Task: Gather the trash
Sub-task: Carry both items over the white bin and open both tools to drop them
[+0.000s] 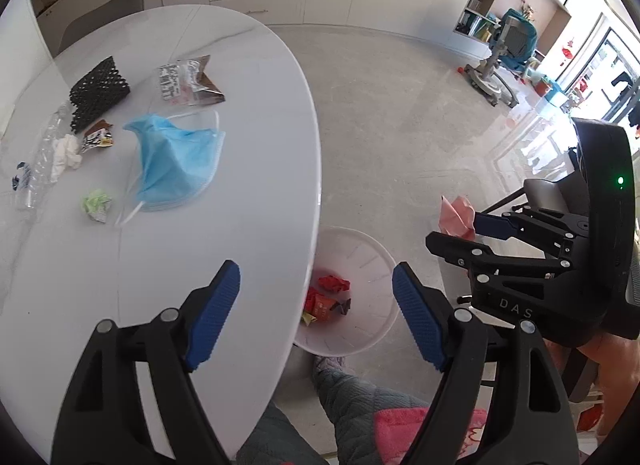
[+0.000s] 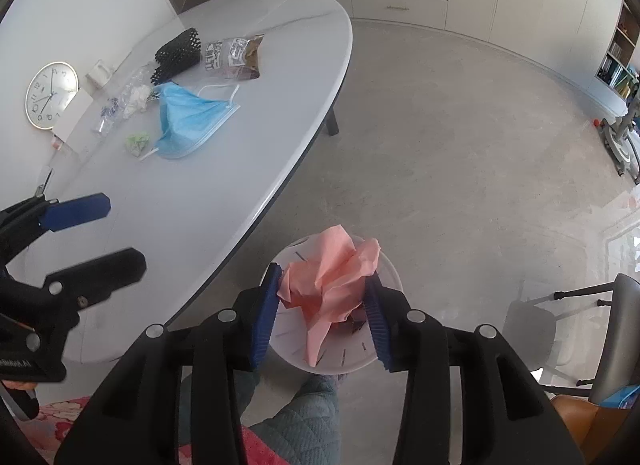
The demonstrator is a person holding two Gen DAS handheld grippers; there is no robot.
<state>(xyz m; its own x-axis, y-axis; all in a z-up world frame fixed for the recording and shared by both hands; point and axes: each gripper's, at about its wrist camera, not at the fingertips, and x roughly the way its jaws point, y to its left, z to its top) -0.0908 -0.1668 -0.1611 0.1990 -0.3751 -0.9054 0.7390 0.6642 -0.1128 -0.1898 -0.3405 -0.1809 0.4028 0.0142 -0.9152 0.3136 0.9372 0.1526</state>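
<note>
pink paper [image 2: 336,277] in right jaws, over white bin [image 2: 390,269]

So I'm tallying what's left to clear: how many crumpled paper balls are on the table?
2. A white one sits beside the clear plastic bottle, near the black mesh piece. A green one lies by the blue face mask. Others may hide under the mask.

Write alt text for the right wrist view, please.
The right hand-held gripper holds crumpled pink paper above a white bin on the floor. A blue face mask lies on the white table.
</note>
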